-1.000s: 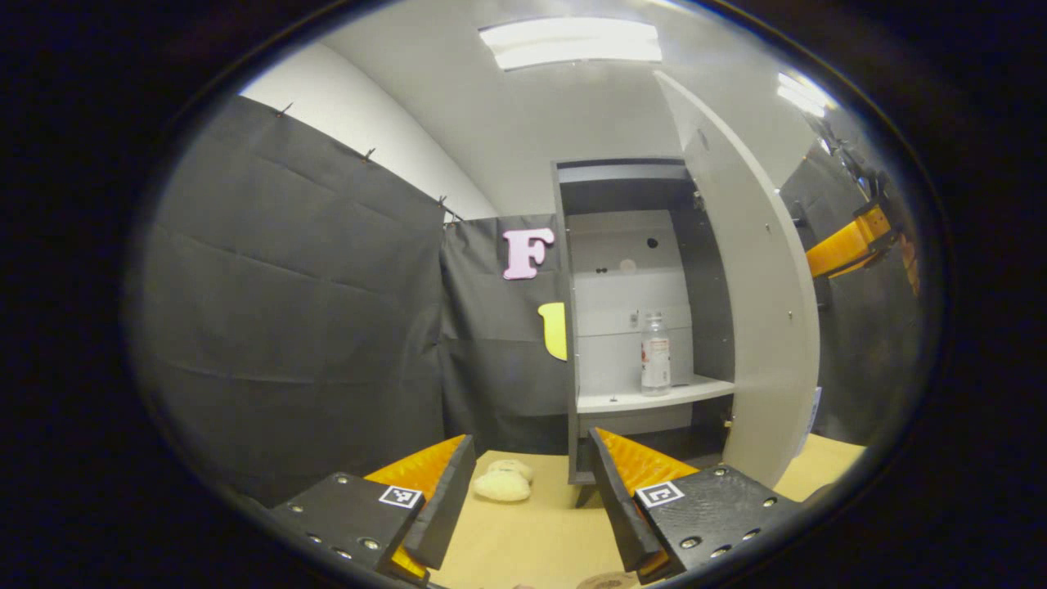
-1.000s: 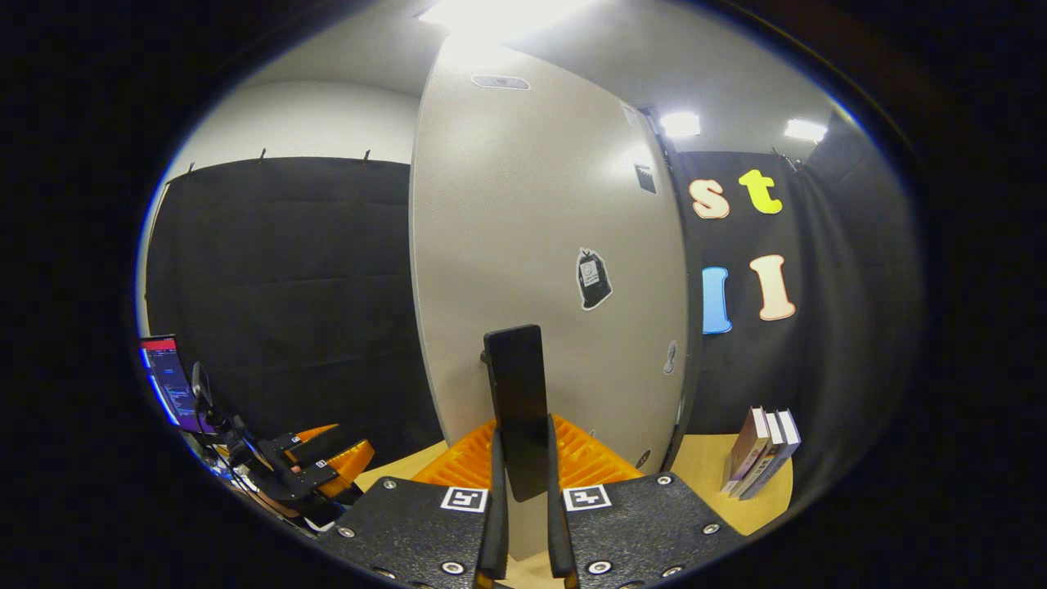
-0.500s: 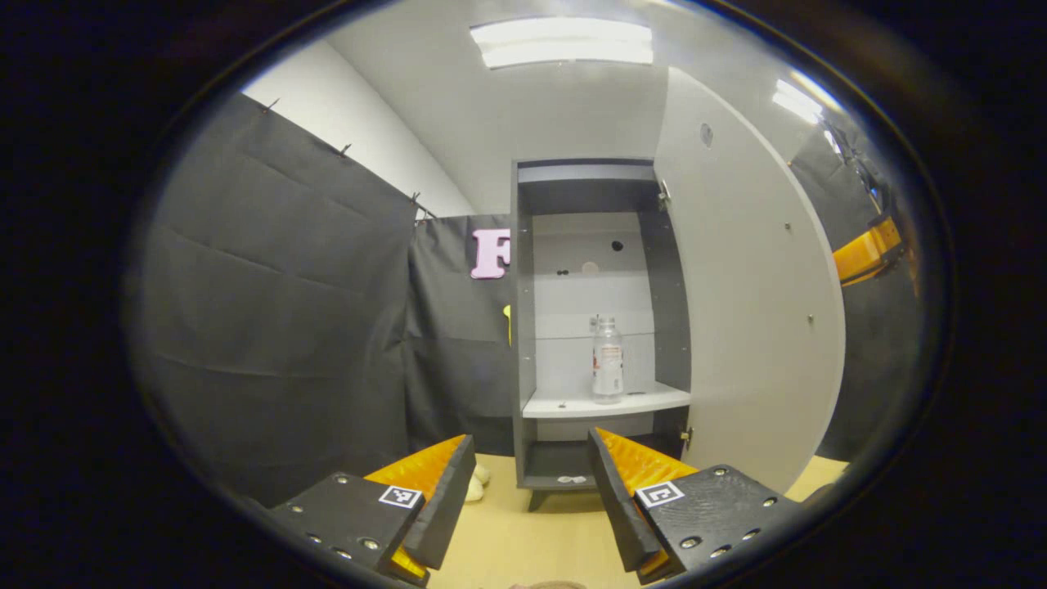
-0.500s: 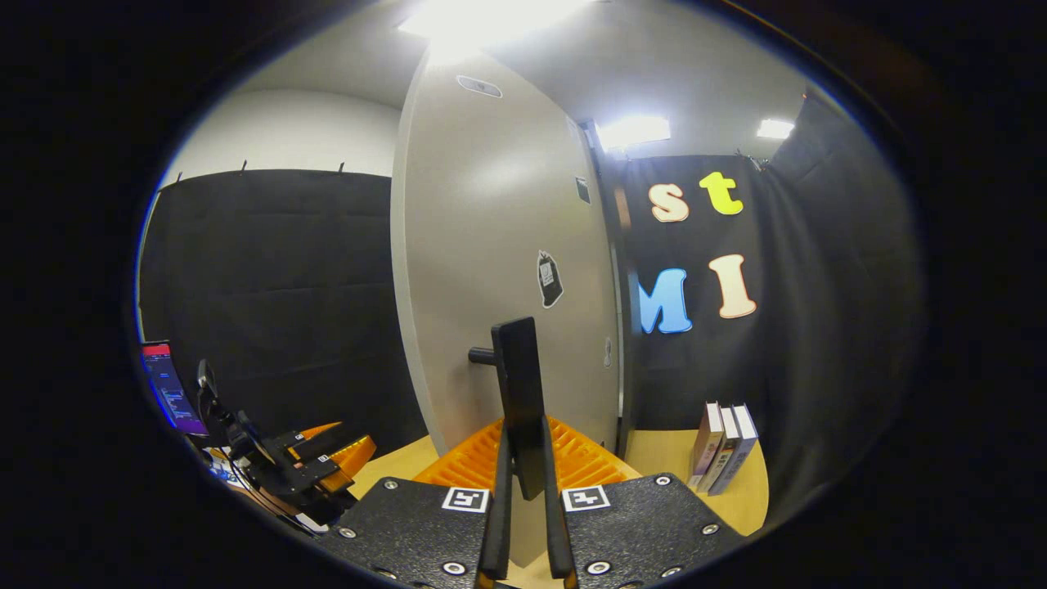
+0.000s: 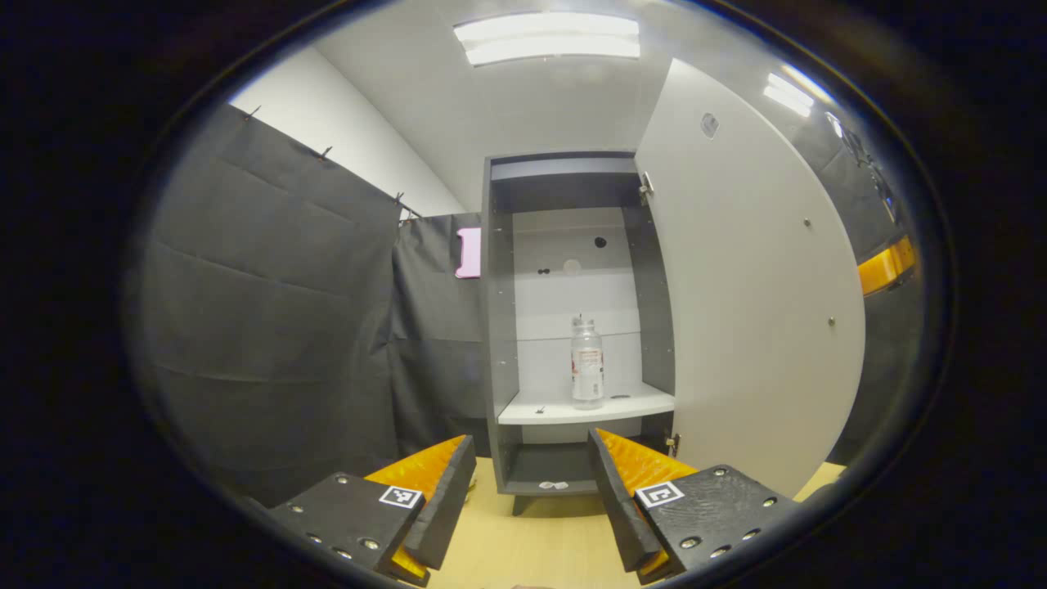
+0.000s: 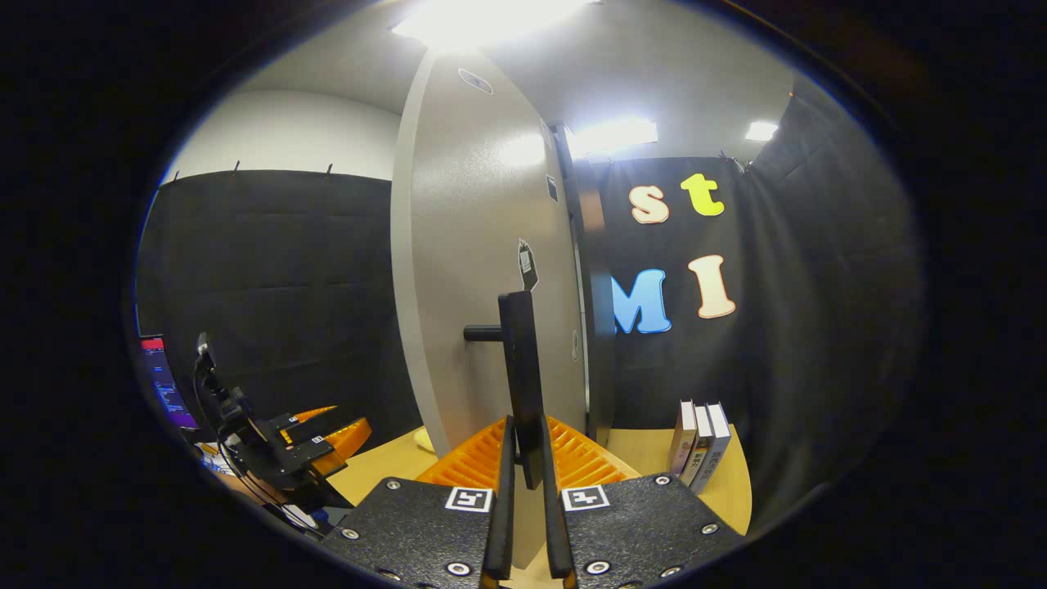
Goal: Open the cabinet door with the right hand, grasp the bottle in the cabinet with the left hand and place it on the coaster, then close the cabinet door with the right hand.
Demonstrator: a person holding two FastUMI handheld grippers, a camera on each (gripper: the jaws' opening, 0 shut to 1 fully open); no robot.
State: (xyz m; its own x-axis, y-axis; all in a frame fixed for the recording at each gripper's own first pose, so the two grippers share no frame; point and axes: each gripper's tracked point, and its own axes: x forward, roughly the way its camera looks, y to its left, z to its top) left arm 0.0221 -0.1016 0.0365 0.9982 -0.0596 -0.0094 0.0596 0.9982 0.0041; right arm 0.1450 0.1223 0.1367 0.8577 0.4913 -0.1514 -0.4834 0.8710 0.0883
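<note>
Cabinet (image 5: 499, 294) stands open, seen head-on in the left gripper view. Door (image 5: 752, 286) swung out to the right, inner face toward the camera; its lower edge is cut off behind the left claw (image 5: 532, 499).

Bottle (image 5: 587, 364) upright on the white shelf (image 5: 572, 406), right of centre, clear with a label band. Label too small to make out. A small dark speck on the shelf to its left; cannot tell what it is. Something pale lies on the cabinet floor below, unclear.

Left claw spread wide, nothing between its fingers, low over the tan surface (image 5: 532, 540), well apart from the bottle.

Right gripper view: right claw (image 6: 523, 466) clamped on the black door handle (image 6: 520, 368), both fingers pressing its lower end. Handle's upright bar stands off the door's outer face on a short peg. Sticker on that face too small to read.

Left claw also shows low left in the right gripper view, partly lost at the edge. Three books (image 6: 698, 442) stand leaning on the surface to the right.
</note>
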